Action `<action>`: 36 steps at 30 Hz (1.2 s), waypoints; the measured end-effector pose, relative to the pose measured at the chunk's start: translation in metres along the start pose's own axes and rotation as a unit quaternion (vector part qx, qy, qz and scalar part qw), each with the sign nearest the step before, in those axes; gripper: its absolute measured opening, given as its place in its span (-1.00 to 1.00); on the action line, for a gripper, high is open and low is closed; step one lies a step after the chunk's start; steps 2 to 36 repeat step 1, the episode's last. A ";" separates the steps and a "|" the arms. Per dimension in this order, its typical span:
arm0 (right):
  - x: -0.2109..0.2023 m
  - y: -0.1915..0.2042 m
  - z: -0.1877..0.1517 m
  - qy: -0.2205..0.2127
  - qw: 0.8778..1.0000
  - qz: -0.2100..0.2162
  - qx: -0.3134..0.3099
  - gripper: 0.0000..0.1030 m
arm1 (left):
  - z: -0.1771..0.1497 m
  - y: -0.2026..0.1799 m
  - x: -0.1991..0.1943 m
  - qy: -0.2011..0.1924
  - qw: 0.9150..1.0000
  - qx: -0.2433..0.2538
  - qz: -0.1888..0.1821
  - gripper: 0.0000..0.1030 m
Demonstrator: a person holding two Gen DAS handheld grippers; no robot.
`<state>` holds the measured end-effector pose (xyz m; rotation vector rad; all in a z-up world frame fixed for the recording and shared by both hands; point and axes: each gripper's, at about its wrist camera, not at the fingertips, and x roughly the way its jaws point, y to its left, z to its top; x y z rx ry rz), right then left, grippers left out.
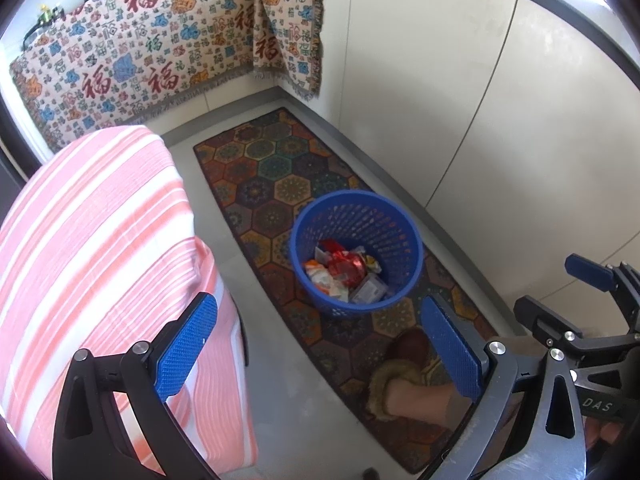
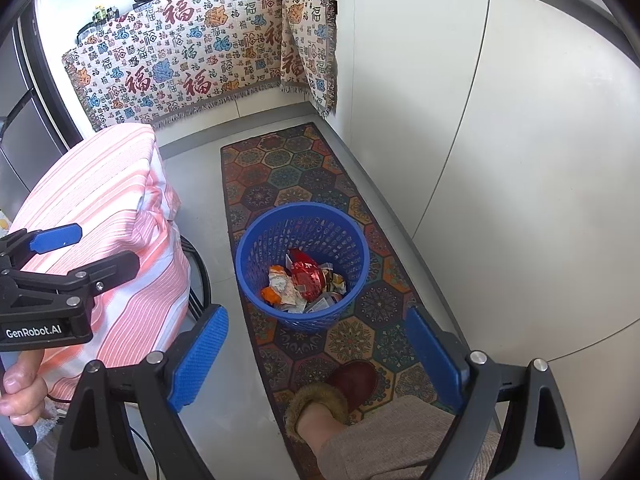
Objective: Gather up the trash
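Trash (image 2: 306, 282) lay heaped in the basket (image 2: 248, 268) on the rug (image 2: 280, 168), its lower pieces hidden. Left gripper (image 1: 320, 344) and right gripper (image 2: 316, 356) hung wide open, empty. Bare floor (image 2: 208, 200) separated the striped cloth (image 2: 100, 200) from the basket; frame edges cropped the slipper (image 2: 352, 380).
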<state>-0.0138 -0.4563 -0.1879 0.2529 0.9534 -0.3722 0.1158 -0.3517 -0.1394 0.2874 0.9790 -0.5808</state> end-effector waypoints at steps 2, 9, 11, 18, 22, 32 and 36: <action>0.000 0.000 0.000 0.000 1.000 -0.001 0.000 0.79 | 0.000 0.000 -0.001 -0.003 1.000 0.002 0.001 0.97; 0.000 0.000 0.000 0.000 1.000 -0.001 0.000 0.79 | 0.000 0.000 -0.001 -0.003 1.000 0.002 0.001 0.97; 0.000 0.000 0.000 0.000 1.000 -0.001 0.000 0.79 | 0.000 0.000 -0.001 -0.003 1.000 0.002 0.001 0.97; 0.000 0.000 0.000 0.000 1.000 -0.001 0.000 0.79 | 0.000 0.000 -0.001 -0.003 1.000 0.002 0.001 0.97; 0.000 0.000 0.000 0.000 1.000 -0.001 0.000 0.79 | 0.000 0.000 -0.001 -0.003 1.000 0.002 0.001 0.97; 0.000 0.000 0.000 0.000 1.000 -0.001 0.000 0.79 | 0.000 0.000 -0.001 -0.003 1.000 0.002 0.001 0.97; 0.000 0.000 0.000 0.000 1.000 -0.001 0.000 0.79 | 0.000 0.000 -0.001 -0.003 1.000 0.002 0.001 0.97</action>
